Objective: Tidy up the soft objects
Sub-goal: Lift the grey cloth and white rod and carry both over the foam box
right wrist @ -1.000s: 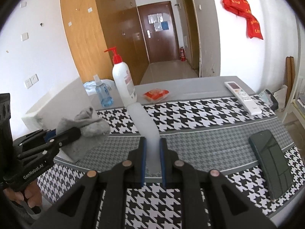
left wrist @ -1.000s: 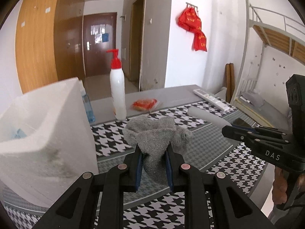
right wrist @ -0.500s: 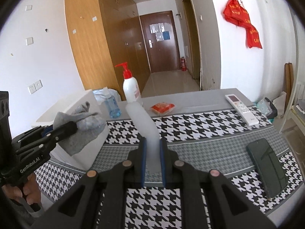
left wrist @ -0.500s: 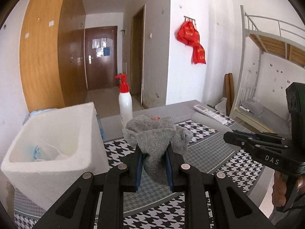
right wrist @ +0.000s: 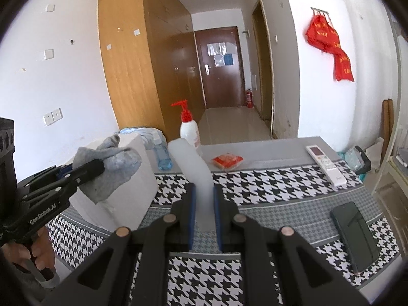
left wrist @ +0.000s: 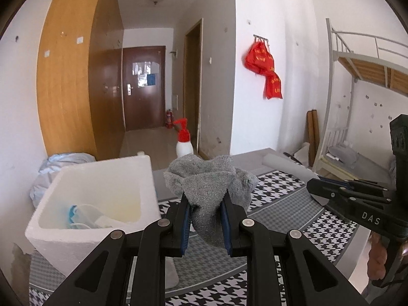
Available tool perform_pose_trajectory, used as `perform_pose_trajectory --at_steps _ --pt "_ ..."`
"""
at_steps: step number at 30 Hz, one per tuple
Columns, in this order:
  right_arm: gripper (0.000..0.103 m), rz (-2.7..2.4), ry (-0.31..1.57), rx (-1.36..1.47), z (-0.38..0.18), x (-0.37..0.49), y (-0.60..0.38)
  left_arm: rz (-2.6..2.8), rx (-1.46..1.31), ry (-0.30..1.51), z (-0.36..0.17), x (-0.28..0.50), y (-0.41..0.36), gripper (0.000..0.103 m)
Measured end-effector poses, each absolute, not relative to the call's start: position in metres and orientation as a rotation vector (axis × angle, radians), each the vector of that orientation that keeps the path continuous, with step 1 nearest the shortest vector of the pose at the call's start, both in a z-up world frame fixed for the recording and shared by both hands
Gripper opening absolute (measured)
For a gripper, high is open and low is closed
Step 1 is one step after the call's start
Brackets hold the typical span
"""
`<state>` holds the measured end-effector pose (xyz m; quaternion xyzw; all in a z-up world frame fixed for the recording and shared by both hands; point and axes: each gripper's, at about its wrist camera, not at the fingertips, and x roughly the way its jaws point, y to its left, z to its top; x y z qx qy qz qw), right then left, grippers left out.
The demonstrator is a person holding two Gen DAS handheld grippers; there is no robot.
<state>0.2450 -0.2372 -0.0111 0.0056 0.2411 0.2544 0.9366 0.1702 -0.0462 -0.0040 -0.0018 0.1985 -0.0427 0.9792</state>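
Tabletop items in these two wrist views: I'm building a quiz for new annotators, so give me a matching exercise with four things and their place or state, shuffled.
Things:
1. grey sock
2. white foam tube
3. dark phone
4. white foam box

Places or states:
A. lying flat on the houndstooth cloth
B. clamped in the right tongs
C. open top, things lying inside
D. pinched in the left tongs

Pairs: 1-D, 2-B, 3-A, 4-C

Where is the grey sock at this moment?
The grey sock is clamped in the left gripper, held in the air just right of the white foam box. In the right wrist view it appears at left, in front of that box.
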Motion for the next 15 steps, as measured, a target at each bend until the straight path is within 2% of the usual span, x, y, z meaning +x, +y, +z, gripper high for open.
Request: perform_pose_trajectory --at_steps 15 --pt "0.016 0.553 0.449 -0.004 0.003 0.239 -0.218 -0.036 -0.025 0.350 0.008 0.162 -0.027 0.022"
